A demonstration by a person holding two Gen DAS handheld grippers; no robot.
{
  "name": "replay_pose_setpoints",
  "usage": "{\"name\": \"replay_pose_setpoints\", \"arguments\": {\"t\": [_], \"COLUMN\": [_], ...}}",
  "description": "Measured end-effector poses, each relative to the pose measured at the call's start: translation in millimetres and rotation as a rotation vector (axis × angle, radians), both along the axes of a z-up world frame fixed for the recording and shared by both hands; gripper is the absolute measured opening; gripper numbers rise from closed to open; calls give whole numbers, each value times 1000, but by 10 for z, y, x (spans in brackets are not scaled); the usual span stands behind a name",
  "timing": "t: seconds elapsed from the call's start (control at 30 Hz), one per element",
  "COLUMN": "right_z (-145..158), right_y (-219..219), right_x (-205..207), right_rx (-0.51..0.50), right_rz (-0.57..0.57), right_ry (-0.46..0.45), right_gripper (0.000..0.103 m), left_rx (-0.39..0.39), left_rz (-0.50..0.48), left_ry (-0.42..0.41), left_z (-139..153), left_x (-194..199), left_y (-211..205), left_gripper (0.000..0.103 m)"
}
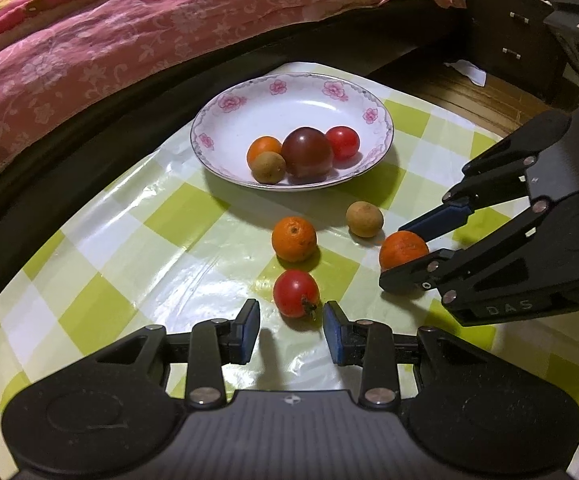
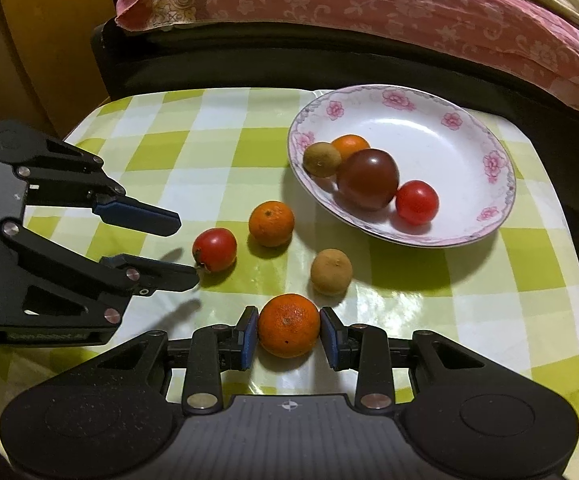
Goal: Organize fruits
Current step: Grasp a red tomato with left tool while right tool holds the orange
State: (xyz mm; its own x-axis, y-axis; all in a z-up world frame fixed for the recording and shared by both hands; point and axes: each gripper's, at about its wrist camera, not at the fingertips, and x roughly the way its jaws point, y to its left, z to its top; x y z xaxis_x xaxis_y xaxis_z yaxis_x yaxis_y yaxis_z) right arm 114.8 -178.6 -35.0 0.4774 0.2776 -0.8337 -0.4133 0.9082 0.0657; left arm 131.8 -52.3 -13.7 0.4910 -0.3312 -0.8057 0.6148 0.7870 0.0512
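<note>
A white flowered plate (image 1: 249, 100) (image 2: 449, 128) holds a dark tomato (image 1: 306, 152), a red tomato (image 1: 342, 142), a small orange (image 1: 263, 148) and a brown fruit (image 1: 268, 167). On the cloth lie a red tomato (image 1: 296, 293) (image 2: 214, 249), an orange (image 1: 294, 239) (image 2: 271, 223) and a brown fruit (image 1: 364, 219) (image 2: 331, 272). My left gripper (image 1: 291, 326) (image 2: 185, 250) is open, its tips just short of the red tomato. My right gripper (image 2: 288, 334) (image 1: 405, 254) is shut on another orange (image 2: 288, 325) (image 1: 403, 249) resting on the table.
The small table has a green and white checked cloth (image 1: 169, 216) (image 2: 209, 148). A bed with a pink cover (image 1: 129, 40) (image 2: 409, 8) runs along the far side. A dark drawer cabinet (image 1: 509, 40) stands at the back right.
</note>
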Motion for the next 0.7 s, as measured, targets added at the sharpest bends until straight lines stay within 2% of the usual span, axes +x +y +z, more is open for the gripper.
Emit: {"name": "replay_pose_setpoints", "arguments": {"t": [0.37,0.57,0.7], "right_z": [12,14,2], "right_y": [-96,-96,-94], "right_x": [-6,-7,1], "right_rx": [31,33,33], "right_rz": [-31,-32,-36], "right_ry": [20,22,26], "right_gripper": [30,30,30], "left_rx": [-24,-30,-33], "left_rz": [30,67,78], "left_ry": [9,31,32], "left_z": [-59,-110,-110], "left_x": [82,124,131], "left_y": [-73,-85,-99], "left_gripper": [41,35,35]}}
